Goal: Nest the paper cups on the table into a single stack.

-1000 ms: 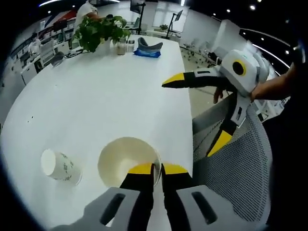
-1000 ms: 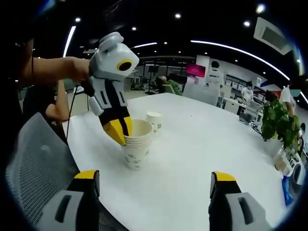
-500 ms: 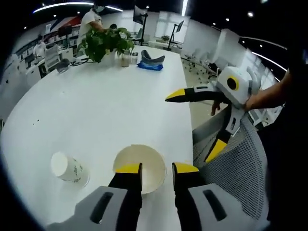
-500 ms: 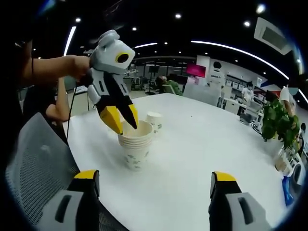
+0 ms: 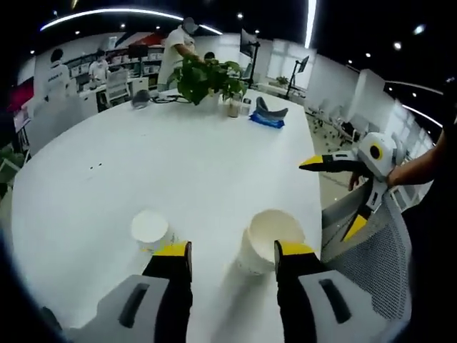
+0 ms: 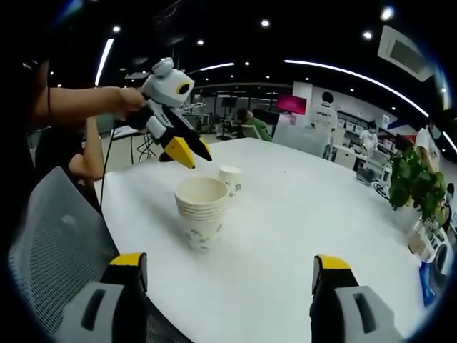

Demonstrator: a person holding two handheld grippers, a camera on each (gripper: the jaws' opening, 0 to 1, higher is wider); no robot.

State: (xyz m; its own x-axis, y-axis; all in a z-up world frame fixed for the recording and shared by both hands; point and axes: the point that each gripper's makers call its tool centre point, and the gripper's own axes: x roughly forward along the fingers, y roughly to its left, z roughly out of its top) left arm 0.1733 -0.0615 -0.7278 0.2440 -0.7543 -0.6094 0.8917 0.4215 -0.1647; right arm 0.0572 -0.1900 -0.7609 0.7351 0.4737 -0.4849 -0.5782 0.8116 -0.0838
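A stack of nested paper cups [image 6: 202, 214] stands upright near the white table's [image 6: 300, 229] edge. Just beyond it is a single paper cup [image 6: 229, 179]. In the left gripper view the stack [image 5: 270, 241] sits just ahead of my right jaw, and the single cup [image 5: 151, 229] just ahead of my left jaw. My left gripper [image 5: 232, 251] is open and holds nothing; from the other side, the left gripper [image 6: 198, 158] hovers above and behind the stack. My right gripper [image 6: 228, 263] is open and empty, and the right gripper [image 5: 327, 199] hangs off the table's edge.
A grey mesh chair [image 6: 50, 243] stands at the table's near edge, by the chair back [image 5: 371, 264]. A potted plant [image 5: 207, 78], small jars and a blue cloth [image 5: 268, 118] sit at the far end. People stand in the office behind.
My left gripper was shut on the stack's rim; it has opened, let go and lifted away from the stack. The right gripper has held still.
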